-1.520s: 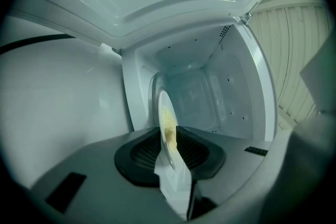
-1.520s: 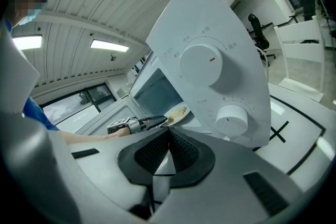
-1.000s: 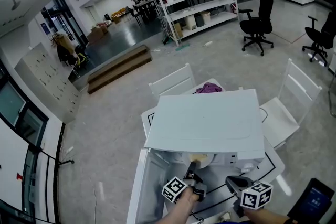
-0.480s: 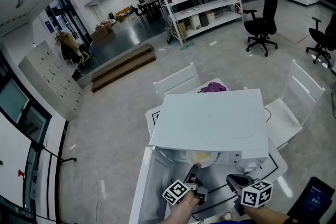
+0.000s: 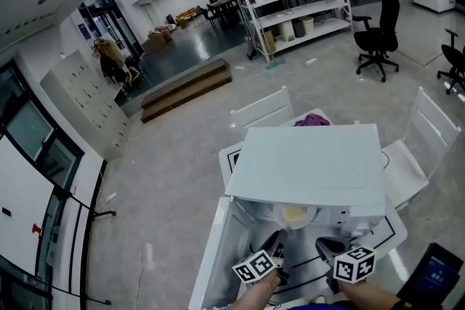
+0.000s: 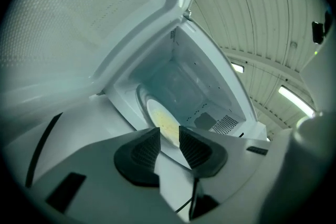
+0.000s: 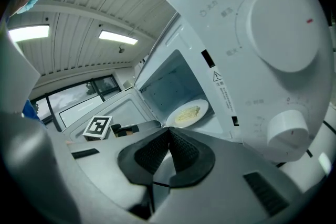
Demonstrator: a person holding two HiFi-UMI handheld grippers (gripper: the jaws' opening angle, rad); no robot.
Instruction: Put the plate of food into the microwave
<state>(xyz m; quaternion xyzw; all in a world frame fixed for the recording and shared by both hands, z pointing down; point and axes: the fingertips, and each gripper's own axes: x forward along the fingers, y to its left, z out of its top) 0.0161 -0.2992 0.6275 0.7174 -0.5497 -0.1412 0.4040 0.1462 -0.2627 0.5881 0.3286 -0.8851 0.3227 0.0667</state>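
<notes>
The white microwave [image 5: 309, 167] stands on the table with its door [image 5: 216, 258] swung open to the left. Inside the cavity lies the white plate [image 5: 296, 215] of pale yellow food, also seen as the plate [image 6: 164, 122] in the left gripper view and the plate [image 7: 186, 113] in the right gripper view. My left gripper [image 5: 275, 249] sits just outside the opening; the left gripper [image 6: 169, 136] has its jaws a narrow gap apart, with nothing between them. My right gripper [image 5: 327, 247] is in front of the control panel, and the right gripper [image 7: 169, 131] has its tips touching, empty.
Two control dials [image 7: 283, 29] are on the microwave's right face. White chairs [image 5: 261, 112] ring the table, and a purple cloth [image 5: 312, 120] lies behind the microwave. A dark phone screen [image 5: 436, 276] is at lower right. A black cable [image 5: 305, 279] runs across the table.
The view has shifted to the right. My left gripper has drawn back a little from the plate, which stays inside the microwave. The right gripper holds its place.
</notes>
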